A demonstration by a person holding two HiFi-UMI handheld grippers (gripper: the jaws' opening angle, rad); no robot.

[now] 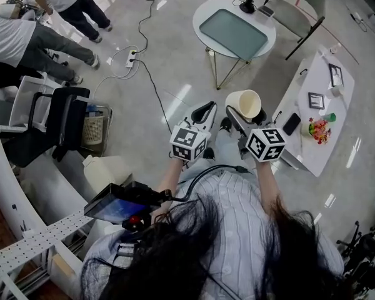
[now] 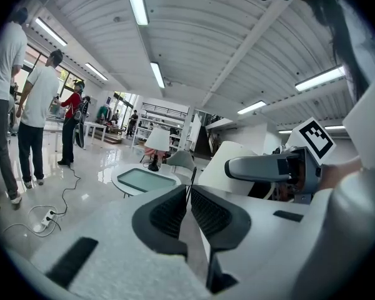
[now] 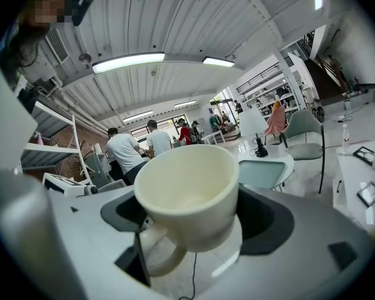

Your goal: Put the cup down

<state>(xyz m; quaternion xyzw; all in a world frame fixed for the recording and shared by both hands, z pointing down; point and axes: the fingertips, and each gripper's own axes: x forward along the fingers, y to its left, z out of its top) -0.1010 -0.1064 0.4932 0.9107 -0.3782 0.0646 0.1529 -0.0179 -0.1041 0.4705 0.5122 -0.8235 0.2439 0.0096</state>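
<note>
**Right gripper view: cup clamped off the ground, nearest table on the holder's right**

1. Grip state. The right gripper (image 3: 190,220) has its jaws closed onto the body of the cream cup (image 3: 187,189), one dark pad on each side. The handle hangs low on the left of this view. The left gripper (image 2: 189,197) has its jaws drawn together with nothing between them.

2. Cup position. In the head view the cup (image 1: 244,103) is held over bare floor, clear of every surface, just ahead of the right gripper's marker cube (image 1: 265,144).

3. Cup axis. The mouth tips back toward the gripper camera, so the cup appears to sit tilted, not upright.

4. Governing relation. The long white table (image 1: 303,99) lies to the right of the cup and near it. The round table (image 1: 269,39) stands farther ahead. The right gripper is nearer both, and levelling the cup would probably be needed before release.
</note>
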